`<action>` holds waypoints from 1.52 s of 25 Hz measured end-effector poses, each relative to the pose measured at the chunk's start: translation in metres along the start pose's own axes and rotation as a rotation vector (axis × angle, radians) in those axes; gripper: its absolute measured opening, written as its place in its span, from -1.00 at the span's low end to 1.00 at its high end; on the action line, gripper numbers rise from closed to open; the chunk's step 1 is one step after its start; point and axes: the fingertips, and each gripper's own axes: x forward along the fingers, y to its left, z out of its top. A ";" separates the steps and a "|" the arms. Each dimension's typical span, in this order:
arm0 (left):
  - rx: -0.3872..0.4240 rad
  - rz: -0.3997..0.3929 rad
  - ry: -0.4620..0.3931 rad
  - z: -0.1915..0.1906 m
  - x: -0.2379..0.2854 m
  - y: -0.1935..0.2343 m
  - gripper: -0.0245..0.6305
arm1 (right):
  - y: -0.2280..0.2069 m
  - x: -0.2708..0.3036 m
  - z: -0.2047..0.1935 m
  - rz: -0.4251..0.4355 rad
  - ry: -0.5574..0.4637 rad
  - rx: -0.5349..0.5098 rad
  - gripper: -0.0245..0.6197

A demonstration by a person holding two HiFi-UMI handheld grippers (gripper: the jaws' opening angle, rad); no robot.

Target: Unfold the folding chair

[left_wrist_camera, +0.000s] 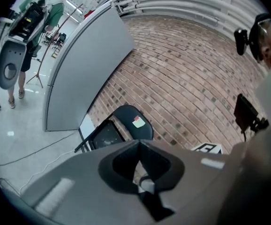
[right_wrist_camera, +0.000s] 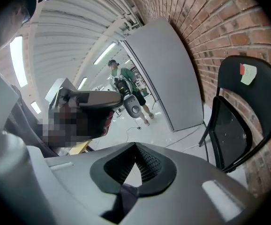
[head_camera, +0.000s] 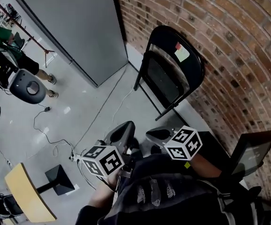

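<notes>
Both your grippers are closed on nothing: the left gripper [head_camera: 123, 134] and the right gripper [head_camera: 158, 135] hang side by side with jaws together, well short of the folding chair [head_camera: 170, 74]. The chair stands folded on the floor [head_camera: 88, 121], leaning against the brick wall [head_camera: 229, 36], just past the corner of the grey panel [head_camera: 74, 22]. You'd need to open the jaws before reaching; arrive shut and you'll likely only nudge the frame. The lean is the main risk — pull the seat without steadying the backrest and the feet may skate on the smooth floor; a cable [head_camera: 104, 102] lying near the legs could snag one.
</notes>
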 end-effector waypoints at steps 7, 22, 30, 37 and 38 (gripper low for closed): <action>0.004 -0.077 0.014 0.036 0.011 0.040 -0.92 | -0.018 0.026 0.043 -0.186 0.018 -0.060 -0.92; 0.087 -0.199 0.079 0.063 0.064 0.053 -0.92 | -0.150 -0.069 0.098 -0.828 0.015 -0.144 -0.91; 0.082 -0.138 0.100 0.062 0.101 0.045 -0.92 | -0.224 -0.120 0.106 -0.945 0.003 -0.132 -0.61; 0.126 -0.112 0.208 0.047 0.156 0.025 -0.92 | -0.301 -0.151 0.103 -1.020 0.021 -0.121 -0.42; 0.143 -0.113 0.224 0.045 0.164 0.020 -0.92 | -0.311 -0.155 0.103 -1.028 0.021 -0.118 -0.40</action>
